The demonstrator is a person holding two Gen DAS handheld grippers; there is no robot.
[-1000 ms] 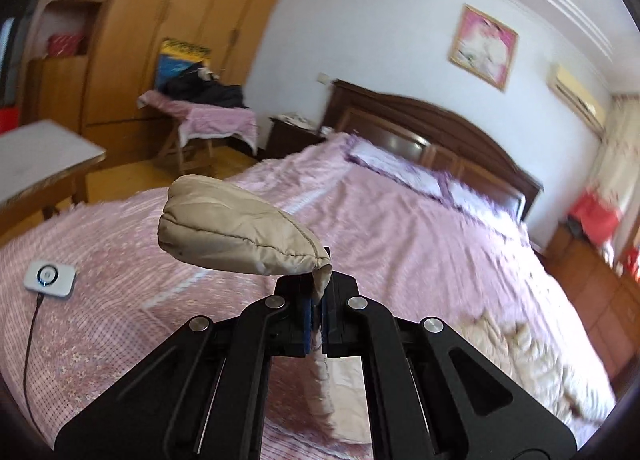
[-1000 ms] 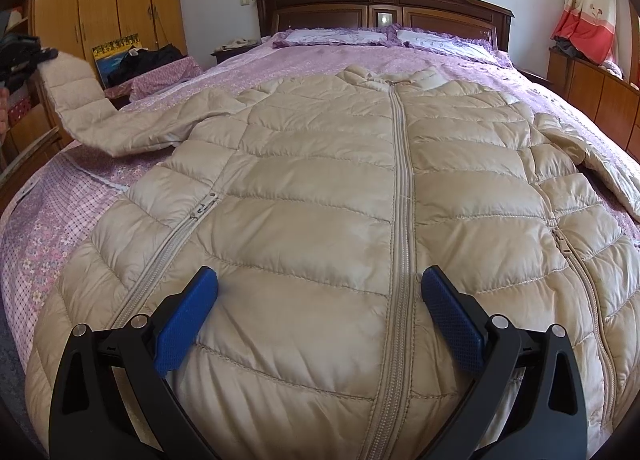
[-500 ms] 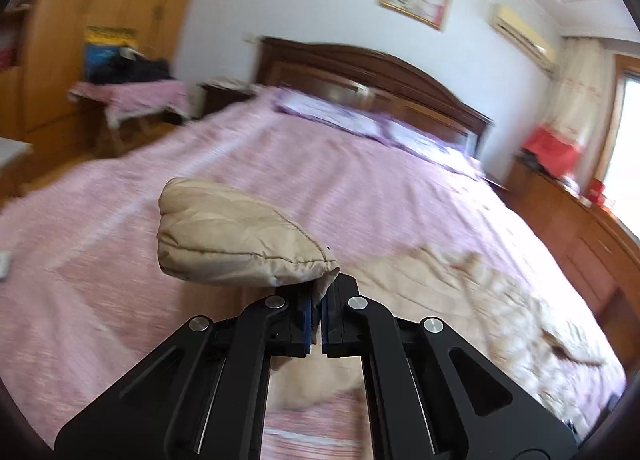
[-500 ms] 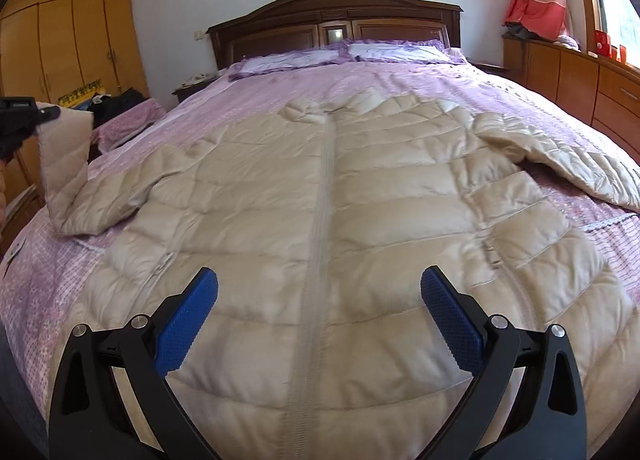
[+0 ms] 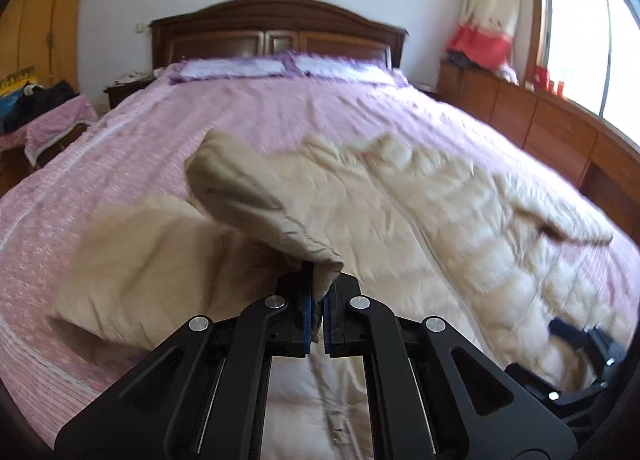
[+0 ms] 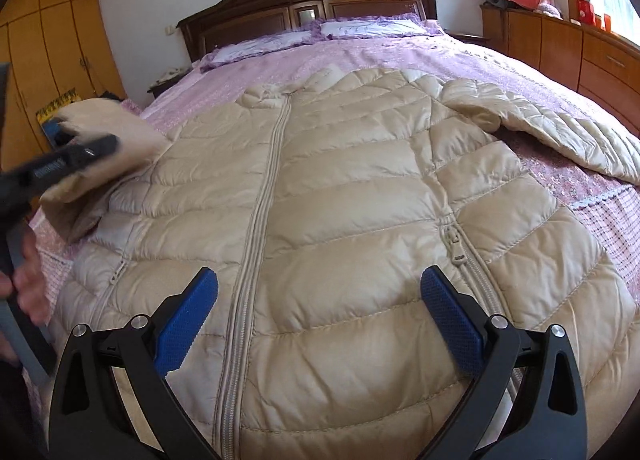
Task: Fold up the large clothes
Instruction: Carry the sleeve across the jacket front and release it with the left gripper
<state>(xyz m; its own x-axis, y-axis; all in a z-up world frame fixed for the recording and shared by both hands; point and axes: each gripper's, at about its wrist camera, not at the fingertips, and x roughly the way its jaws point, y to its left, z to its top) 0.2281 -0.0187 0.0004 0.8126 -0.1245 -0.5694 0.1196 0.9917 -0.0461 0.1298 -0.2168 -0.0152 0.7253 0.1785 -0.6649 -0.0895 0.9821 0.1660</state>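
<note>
A beige quilted puffer jacket [image 6: 340, 196] lies front up, zipped, on the pink bedspread; it also shows in the left wrist view [image 5: 420, 228]. My left gripper [image 5: 316, 316] is shut on the cuff of the jacket's left sleeve [image 5: 248, 196] and holds it raised over the jacket's left side. In the right wrist view that gripper [image 6: 86, 150] and sleeve [image 6: 116, 136] show at the left edge. My right gripper [image 6: 320, 308] is open and empty, just above the jacket's hem. The other sleeve [image 6: 560, 132] lies spread out to the right.
The bed [image 6: 440, 56] has a dark wooden headboard [image 6: 312, 4] and two pillows [image 6: 360, 28]. Wooden cabinets [image 6: 568, 48] run along the right wall. A wardrobe [image 6: 52, 60] and a cluttered side table [image 5: 44, 120] stand to the left.
My left gripper has swung the held sleeve from out at the left in toward the jacket's body. My right gripper has stayed open near the hem, its view turning slightly left.
</note>
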